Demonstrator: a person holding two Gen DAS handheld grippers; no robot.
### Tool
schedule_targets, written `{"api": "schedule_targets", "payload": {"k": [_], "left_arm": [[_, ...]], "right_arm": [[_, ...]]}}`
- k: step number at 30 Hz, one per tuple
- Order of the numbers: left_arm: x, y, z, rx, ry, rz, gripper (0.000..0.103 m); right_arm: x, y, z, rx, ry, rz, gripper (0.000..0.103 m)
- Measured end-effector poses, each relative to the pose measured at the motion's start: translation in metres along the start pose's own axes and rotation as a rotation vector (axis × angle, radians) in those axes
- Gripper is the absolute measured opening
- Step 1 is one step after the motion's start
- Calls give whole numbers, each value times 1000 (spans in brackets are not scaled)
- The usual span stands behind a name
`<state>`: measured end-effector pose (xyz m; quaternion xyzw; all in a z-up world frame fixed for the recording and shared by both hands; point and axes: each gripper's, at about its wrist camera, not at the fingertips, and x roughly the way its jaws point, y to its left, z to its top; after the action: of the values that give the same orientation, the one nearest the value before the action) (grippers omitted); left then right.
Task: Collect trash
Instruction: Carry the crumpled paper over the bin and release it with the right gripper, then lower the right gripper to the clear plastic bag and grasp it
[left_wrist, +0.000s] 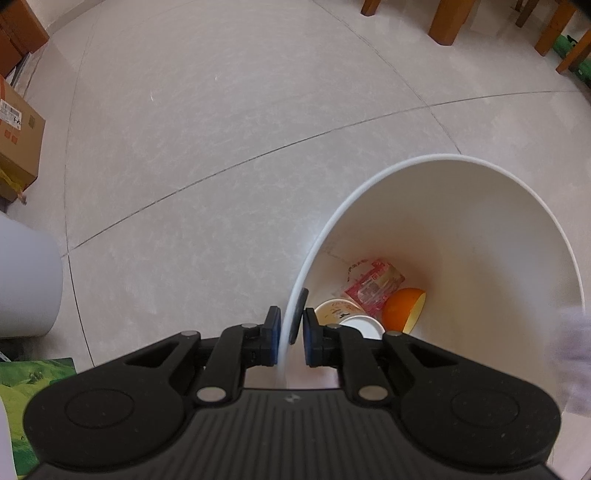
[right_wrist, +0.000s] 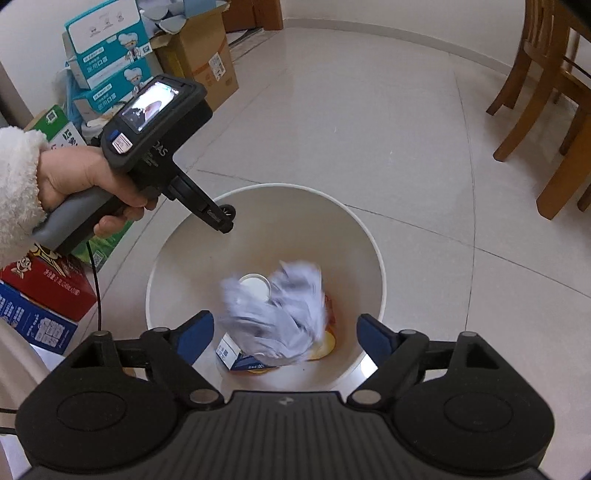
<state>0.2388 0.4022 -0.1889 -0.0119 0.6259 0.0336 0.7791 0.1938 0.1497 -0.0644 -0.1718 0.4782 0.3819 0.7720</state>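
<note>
Pale polished floor tiles (right_wrist: 369, 122) spread under everything, with wooden chair legs (right_wrist: 524, 110) at the far right and stacked cardboard boxes (right_wrist: 199, 55) at the far left. White and round, the plastic waste bin (right_wrist: 373, 243) stands in the middle. The left gripper (left_wrist: 290, 338) pinches the bin's thin rim, one blue pad outside the wall and one inside, held by a hand (right_wrist: 81, 181) in a fluffy white sleeve. The right gripper (right_wrist: 284, 338) hangs above the bin mouth, its jaws spread wide with nothing pressed between them. A blurred crumpled white paper wad (right_wrist: 277, 317) shows between its fingers, over the bin. Beneath lie an orange peel half (left_wrist: 402, 308), a red-printed wrapper (left_wrist: 373, 286), a paper cup (left_wrist: 338, 310) and a small blue-white carton (right_wrist: 232, 354).
</note>
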Motion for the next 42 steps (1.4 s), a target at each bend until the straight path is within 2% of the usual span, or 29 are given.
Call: {"api": "schedule_targets", "payload": {"k": [4,7,9,13,20,32,38,42], "left_arm": [[-1,-2,-2,4,-5,9,11],[-2,-2,-2,-6,-7,10,11],[-2,-2,-2,-17,-4,9,11],[-2,-2,-1,-19,0,17,12],[-2,-1,1,-34,3,13,12],[-2,1,0,-38,2,12,12],[-2,1,1,-37,3,11,12],[-2,0,0,-34,2,14,12]], "right_arm": [[-22,-22,-16,81,-30,-67,94],[-35,-51,-41,158,-45,-151,102],[-37,-73,-65,207,-44,-196,103],[-22,-115,-117,318,27,-272,103],[27,-159,-196,462,148,-305,103],[126,-166,-247,337,381,-308,103],[156,-171,-263,354,424,-317,103],[160,-175,-266,356,438,-338,102]]}}
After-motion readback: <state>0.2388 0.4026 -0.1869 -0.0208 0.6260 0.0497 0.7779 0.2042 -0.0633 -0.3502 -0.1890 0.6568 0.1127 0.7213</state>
